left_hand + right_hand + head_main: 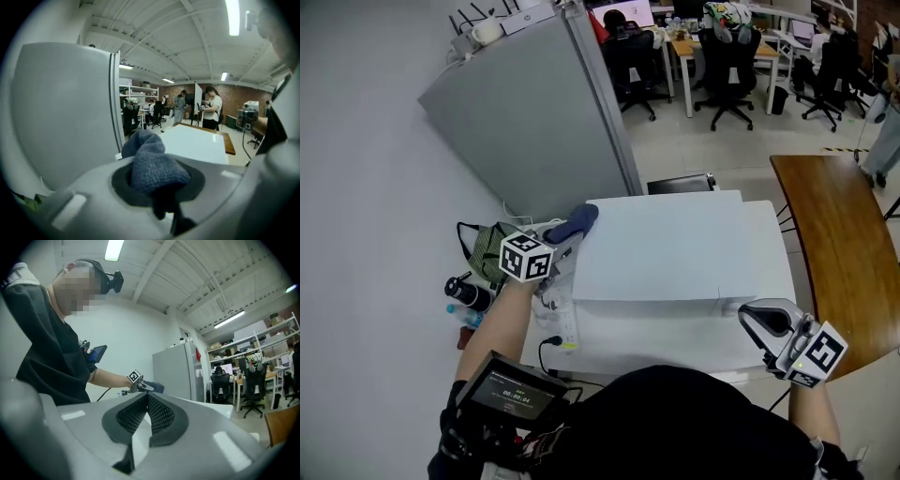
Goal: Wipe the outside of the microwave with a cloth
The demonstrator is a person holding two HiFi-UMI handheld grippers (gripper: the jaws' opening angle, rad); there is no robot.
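The microwave (666, 248) sits just right of the left claw (565, 236), which is clamped on a blue cloth (577, 222) at its top corner, so wiping likely wants flat, steady pressure, while the right claw (766, 323) hangs closed and empty near its front.

Grey fridge (525, 103), wooden table (844, 244), office chairs (727, 52)

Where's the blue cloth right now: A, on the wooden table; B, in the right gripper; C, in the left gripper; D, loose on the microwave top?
C: the blue cloth bunches between the jaws of the left gripper; the right gripper holds nothing.
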